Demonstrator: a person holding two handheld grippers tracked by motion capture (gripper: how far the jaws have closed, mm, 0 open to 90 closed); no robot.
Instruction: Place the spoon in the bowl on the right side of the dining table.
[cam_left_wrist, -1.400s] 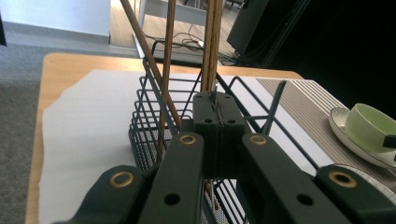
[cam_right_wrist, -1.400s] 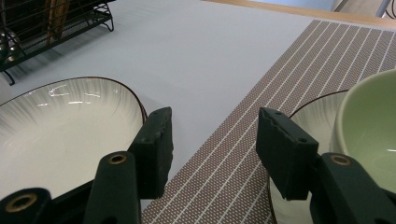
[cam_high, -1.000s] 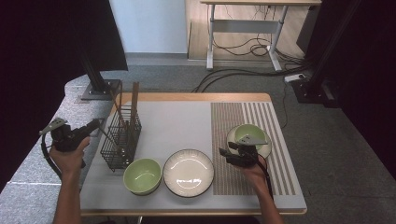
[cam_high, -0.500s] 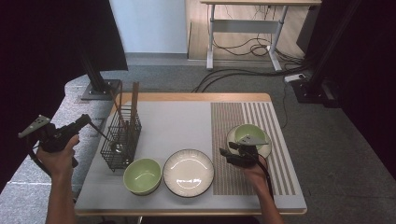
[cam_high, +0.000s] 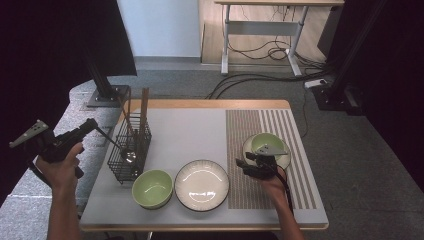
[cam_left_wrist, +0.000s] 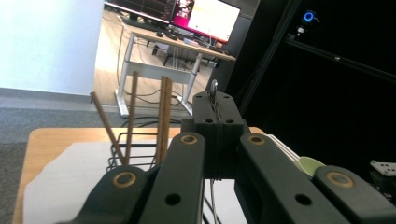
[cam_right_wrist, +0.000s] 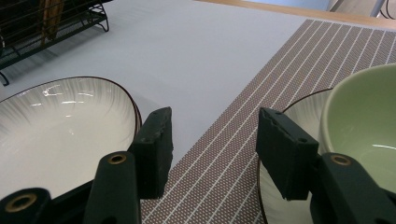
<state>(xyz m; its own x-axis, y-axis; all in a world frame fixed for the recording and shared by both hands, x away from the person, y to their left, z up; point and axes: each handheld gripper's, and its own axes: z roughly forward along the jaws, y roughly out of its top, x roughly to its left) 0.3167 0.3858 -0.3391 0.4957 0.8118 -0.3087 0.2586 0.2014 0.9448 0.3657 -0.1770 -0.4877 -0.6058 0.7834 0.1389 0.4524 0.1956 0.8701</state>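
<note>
My left gripper (cam_high: 92, 124) hangs left of the table's edge, beside a black wire basket (cam_high: 120, 167). It is shut on the thin handle of a metal spoon (cam_high: 131, 157), whose bowl lies low in the basket. In the left gripper view the jaws (cam_left_wrist: 217, 100) pinch that spoon handle (cam_left_wrist: 214, 86). Wooden chopsticks (cam_high: 144, 107) stand in the basket. My right gripper (cam_high: 242, 165) is open, low over the striped mat (cam_right_wrist: 243, 135), between a white plate (cam_right_wrist: 56, 126) and a green bowl (cam_right_wrist: 364, 116) on a second plate.
Another green bowl (cam_high: 152, 187) sits near the front edge, left of the white plate (cam_high: 201, 184). The grey mat (cam_high: 190, 135) lies bare behind them. A desk (cam_high: 280, 30) and floor cables lie beyond the table.
My left gripper has drawn back to the left, off the table's side, with the spoon handle tilting out of the basket. The right gripper has stayed put.
</note>
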